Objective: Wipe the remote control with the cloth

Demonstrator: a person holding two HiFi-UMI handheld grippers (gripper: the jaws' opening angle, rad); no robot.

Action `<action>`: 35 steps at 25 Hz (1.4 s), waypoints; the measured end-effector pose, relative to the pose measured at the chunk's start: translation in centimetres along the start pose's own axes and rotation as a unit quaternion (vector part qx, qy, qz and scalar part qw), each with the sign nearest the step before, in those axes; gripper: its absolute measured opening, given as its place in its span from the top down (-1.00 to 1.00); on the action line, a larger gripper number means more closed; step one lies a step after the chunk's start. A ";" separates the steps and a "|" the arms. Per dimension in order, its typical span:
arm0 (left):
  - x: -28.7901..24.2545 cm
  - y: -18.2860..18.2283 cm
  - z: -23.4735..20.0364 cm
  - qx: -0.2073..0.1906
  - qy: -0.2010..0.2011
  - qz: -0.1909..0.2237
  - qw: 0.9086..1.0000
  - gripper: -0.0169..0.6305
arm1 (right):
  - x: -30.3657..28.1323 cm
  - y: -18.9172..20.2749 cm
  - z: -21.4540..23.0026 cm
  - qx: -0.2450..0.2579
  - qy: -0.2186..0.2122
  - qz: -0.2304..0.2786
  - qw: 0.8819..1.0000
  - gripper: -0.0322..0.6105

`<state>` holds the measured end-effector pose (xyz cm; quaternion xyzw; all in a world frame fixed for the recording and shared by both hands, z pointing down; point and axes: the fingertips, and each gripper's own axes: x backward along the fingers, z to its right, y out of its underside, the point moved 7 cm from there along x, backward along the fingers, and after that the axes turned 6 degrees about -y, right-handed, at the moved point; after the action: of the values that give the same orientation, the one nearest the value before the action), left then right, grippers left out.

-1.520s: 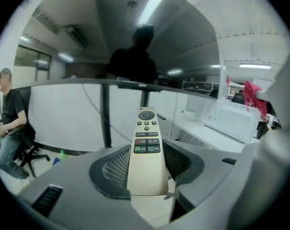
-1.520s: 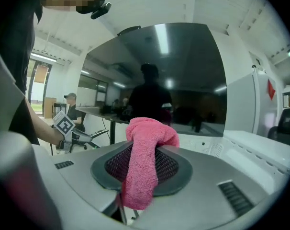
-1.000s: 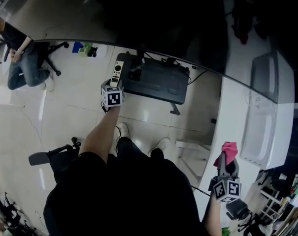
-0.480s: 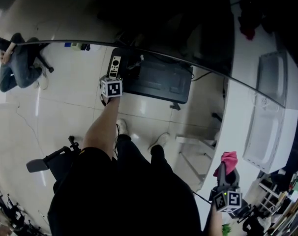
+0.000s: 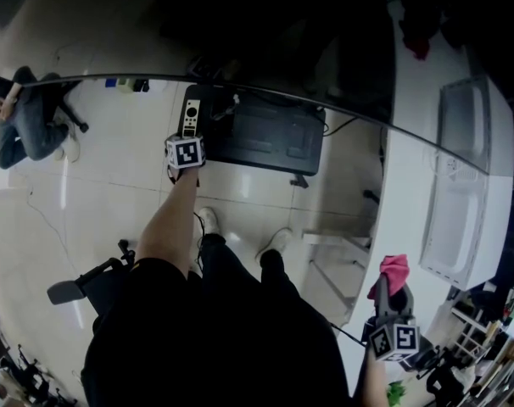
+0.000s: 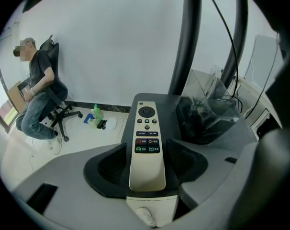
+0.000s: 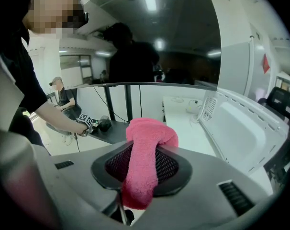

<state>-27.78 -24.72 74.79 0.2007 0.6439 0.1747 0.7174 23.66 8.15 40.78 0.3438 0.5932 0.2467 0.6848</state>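
Note:
The pale remote control point(image 5: 190, 117) lies lengthwise on the end of a dark low table point(image 5: 274, 134). My left gripper point(image 5: 187, 134) is over it, and its jaws have just been opening. In the left gripper view the remote point(image 6: 147, 143) sits between the two pads with a gap on each side, so the left gripper point(image 6: 147, 159) is open around it. My right gripper point(image 5: 391, 299) hangs by the white counter, shut on a pink cloth point(image 5: 393, 270). The cloth point(image 7: 145, 157) is folded over and pinched between the right gripper's point(image 7: 142, 164) mesh pads.
A black bag in a clear box point(image 6: 205, 114) stands on the dark table just right of the remote. A white counter point(image 5: 414, 185) carrying a white tray point(image 5: 460, 176) runs along the right. A person sits on an office chair point(image 5: 28, 125) at far left. Bottles point(image 6: 94, 116) stand on the floor.
The left gripper has gone down to the dark table with the remote and its jaws have parted from the remote's sides. The right gripper and cloth have stayed put.

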 end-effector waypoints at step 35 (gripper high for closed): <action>37.9 0.7 17.4 -0.205 0.281 0.258 0.902 0.09 | -12.6 14.6 15.9 -0.047 0.072 -0.153 0.984 0.42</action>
<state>-6.33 -5.90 44.40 0.1510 0.6943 0.5307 0.4620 38.11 5.26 60.94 0.1976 0.6746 0.1910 0.6852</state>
